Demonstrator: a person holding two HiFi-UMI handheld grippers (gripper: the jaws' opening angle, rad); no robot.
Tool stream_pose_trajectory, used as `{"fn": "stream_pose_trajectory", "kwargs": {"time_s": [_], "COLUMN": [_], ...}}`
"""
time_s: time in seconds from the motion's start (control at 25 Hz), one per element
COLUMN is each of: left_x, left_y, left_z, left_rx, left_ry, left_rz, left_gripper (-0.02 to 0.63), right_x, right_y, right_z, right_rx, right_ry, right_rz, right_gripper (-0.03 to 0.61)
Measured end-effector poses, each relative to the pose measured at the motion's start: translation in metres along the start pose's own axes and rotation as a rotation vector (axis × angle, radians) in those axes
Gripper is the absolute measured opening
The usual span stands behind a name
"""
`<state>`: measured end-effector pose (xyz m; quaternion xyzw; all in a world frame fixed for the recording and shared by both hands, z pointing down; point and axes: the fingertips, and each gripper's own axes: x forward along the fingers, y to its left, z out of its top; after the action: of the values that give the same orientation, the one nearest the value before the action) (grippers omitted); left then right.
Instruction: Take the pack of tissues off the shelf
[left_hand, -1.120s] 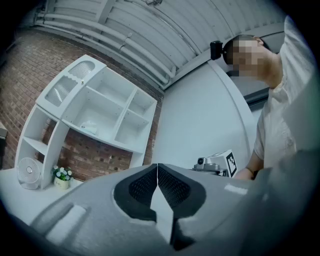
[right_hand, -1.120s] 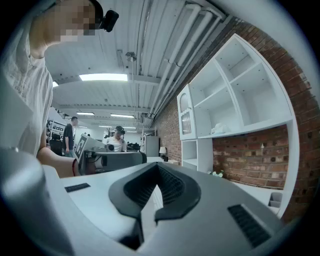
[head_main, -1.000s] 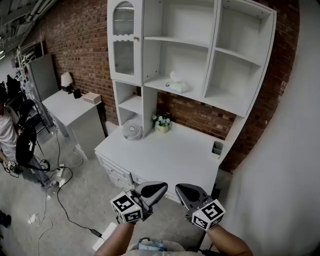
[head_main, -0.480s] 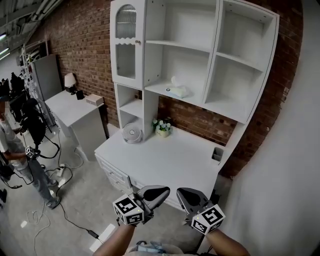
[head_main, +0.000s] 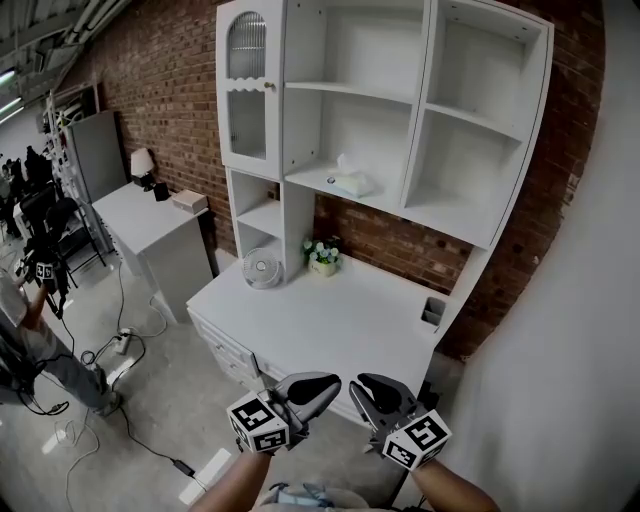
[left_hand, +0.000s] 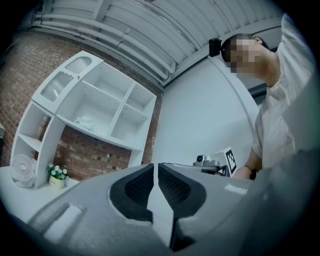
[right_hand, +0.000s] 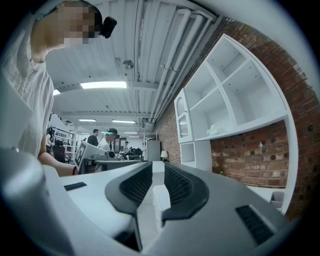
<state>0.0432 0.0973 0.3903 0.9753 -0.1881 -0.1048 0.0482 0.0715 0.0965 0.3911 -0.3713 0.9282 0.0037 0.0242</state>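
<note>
Shelf (head_main: 310, 178) holds tissues (head_main: 350, 181); L gripper (head_main: 318, 382) fingers (left_hand: 137, 185) clenched, R gripper (head_main: 368, 386) just opening, empty; floor (head_main: 150, 400) in head view only.

Smooth white paint against rough red brick, with matt grey plastic up close.

The shelf unit (head_main: 420, 110) and the worktop (head_main: 330, 320) below it are smooth, painted white, with a soft satin sheen. The cabinet door (head_main: 247, 45) holds ribbed glass. The brick wall (head_main: 160, 90) behind is rough, matt and red-brown, with pale mortar lines. The pack of tissues (head_main: 350, 183) looks soft and pale, with crumpled white paper rising from its top. The side wall (head_main: 560, 380) is flat, smooth white paint, and the floor (head_main: 150, 390) is dull grey, like bare concrete. The ceiling (right_hand: 150, 45) is ribbed sheet, pale and faintly glossy. The left gripper (left_hand: 155, 170) and right gripper (right_hand: 158, 170) have matt grey plastic jaws, with black pads (left_hand: 172, 187) finely cross-hatched like rubber.
</note>
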Motion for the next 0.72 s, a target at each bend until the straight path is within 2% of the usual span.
{"fn": "stream_pose_trajectory", "kwargs": {"time_s": [0.36,0.52,0.72], "left_x": [0.008,0.011,0.023], "left_y": [-0.001,0.015,0.049], "left_z": [-0.007,-0.008,-0.006], "left_rx": [0.004,0.004,0.004], "left_ry": [0.005,0.001,0.0], "left_rz": [0.013,0.025,0.006], "left_gripper": [0.012,0.015,0.053], "right_x": [-0.002,0.008,0.033], "right_y": [-0.011,-0.018,-0.041], "right_z": [-0.006,-0.007,-0.007], "right_rx": [0.025,0.034,0.03], "right_ry": [0.001,-0.002,-0.012], "right_rz": [0.015,0.017,0.006], "right_gripper": [0.089,0.094,0.1]}}
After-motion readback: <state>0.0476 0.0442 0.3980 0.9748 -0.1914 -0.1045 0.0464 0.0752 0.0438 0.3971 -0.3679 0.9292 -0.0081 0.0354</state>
